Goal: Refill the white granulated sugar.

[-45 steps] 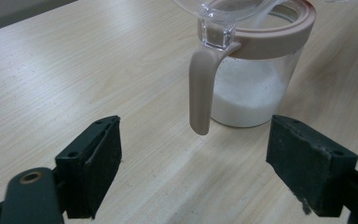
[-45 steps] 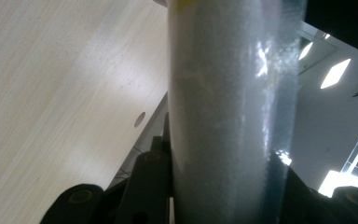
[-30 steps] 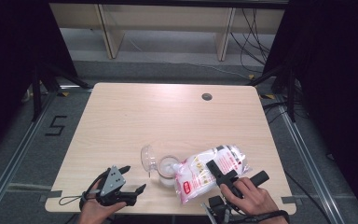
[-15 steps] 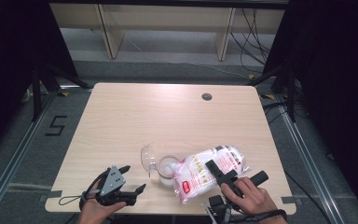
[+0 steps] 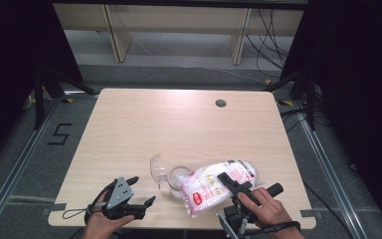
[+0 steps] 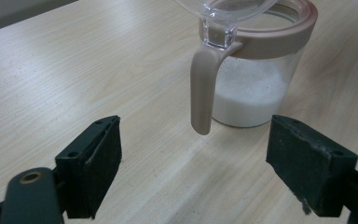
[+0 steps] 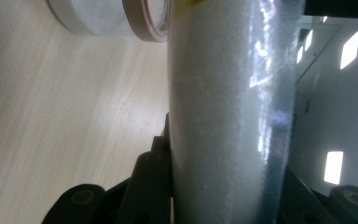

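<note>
A clear jar [image 5: 175,180] with a pinkish rim, a handle and a flipped-up lid stands near the table's front edge; white powder fills its lower part [image 6: 247,93]. My right gripper [image 5: 235,185] is shut on a plastic bag [image 5: 219,184] of white powder with a red label, held tilted with one end over the jar's mouth. In the right gripper view the bag [image 7: 228,112] sits squeezed between the jaws, the jar's rim [image 7: 142,21] just beyond. My left gripper [image 5: 138,193] rests open on the table left of the jar, jaws wide apart with the jar's handle [image 6: 203,88] ahead of them.
The light wooden table [image 5: 179,124] has a small round cable hole [image 5: 221,103] at its back right. Black curtains hang at both sides, and shelving legs and cables stand on the floor beyond the far edge.
</note>
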Demonstrator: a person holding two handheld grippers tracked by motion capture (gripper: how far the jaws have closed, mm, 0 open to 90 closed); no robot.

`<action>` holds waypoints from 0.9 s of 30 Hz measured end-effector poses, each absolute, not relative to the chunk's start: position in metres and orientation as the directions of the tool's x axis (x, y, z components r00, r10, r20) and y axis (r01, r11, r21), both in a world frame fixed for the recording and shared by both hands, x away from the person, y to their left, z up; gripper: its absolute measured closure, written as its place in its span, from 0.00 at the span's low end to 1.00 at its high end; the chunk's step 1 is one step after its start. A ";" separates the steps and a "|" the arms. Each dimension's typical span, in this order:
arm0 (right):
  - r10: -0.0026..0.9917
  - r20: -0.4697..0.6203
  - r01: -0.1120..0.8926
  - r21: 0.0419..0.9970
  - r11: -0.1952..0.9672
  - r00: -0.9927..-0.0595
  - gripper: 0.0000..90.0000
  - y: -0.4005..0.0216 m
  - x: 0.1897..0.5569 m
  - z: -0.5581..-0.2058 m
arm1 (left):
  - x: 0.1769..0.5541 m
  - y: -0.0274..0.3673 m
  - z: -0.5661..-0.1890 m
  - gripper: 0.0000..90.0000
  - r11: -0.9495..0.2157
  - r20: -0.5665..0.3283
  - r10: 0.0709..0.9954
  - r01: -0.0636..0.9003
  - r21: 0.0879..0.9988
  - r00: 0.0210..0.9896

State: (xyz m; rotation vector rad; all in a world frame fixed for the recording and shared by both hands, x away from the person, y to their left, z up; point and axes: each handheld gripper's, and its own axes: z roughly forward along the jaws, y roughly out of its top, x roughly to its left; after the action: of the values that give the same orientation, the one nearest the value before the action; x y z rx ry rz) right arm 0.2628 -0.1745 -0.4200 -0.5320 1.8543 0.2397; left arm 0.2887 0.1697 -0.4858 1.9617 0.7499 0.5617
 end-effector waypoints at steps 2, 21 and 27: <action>-0.220 -0.936 -0.477 -0.065 0.877 -0.276 0.86 -0.177 0.265 -0.419 | 0.289 0.170 -0.485 0.20 -0.386 0.087 0.696 0.269 0.882 0.712; 0.068 -0.877 -0.400 0.284 0.871 -0.475 0.86 -0.194 0.281 -0.430 | 0.289 0.170 -0.486 0.20 -0.382 0.084 0.700 0.273 0.883 0.710; 0.119 -0.856 -0.386 0.346 0.855 -0.504 0.86 -0.200 0.293 -0.432 | 0.290 0.170 -0.485 0.20 -0.396 0.098 0.693 0.263 0.880 0.714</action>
State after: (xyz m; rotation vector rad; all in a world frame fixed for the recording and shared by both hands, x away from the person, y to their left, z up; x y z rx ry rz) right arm 0.2933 -0.1999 -0.4324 -0.1960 2.0102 0.6231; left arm 0.2898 0.1702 -0.4852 1.9740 0.7326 0.5719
